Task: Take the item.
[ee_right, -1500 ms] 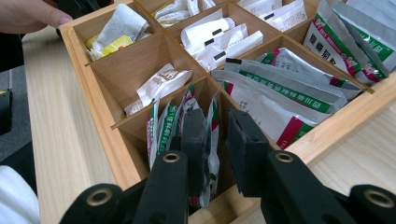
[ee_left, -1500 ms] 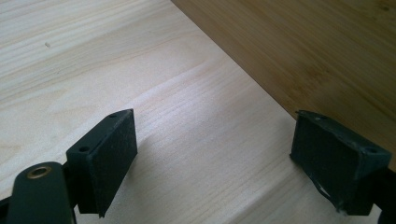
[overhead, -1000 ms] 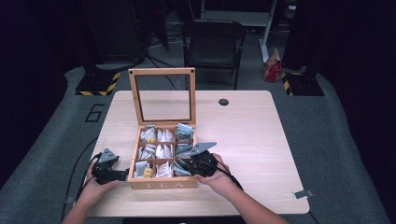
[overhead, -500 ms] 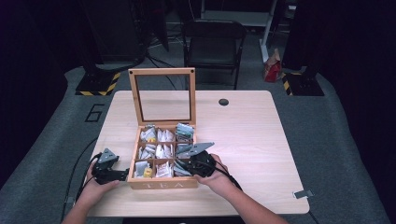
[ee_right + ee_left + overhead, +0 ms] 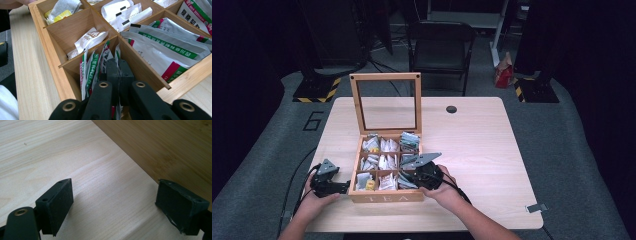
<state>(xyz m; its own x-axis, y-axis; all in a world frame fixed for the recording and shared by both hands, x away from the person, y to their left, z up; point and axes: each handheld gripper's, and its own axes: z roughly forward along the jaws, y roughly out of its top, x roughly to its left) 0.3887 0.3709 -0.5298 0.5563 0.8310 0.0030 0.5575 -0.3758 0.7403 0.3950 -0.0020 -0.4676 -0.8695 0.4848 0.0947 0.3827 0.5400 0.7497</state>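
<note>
A wooden tea box [image 5: 384,197] stands open at the table's front, its glass lid [image 5: 386,102] upright. My right gripper [image 5: 404,177] reaches into the front right compartment. In the right gripper view its jaws [image 5: 119,67] are pressed together on the top edge of a green-and-white tea packet [image 5: 117,52] that stands among similar packets. My left gripper [image 5: 343,187] rests on the table against the box's left side. In the left gripper view it [image 5: 115,202] is open over bare wood, with the box wall [image 5: 162,147] just beyond.
Other compartments hold white sachets [image 5: 125,12], a yellow-tagged bag [image 5: 60,11] and larger green-striped packets [image 5: 165,50]. A dark round grommet [image 5: 451,109] sits at the table's far edge. A chair [image 5: 439,47] stands behind the table [image 5: 492,150].
</note>
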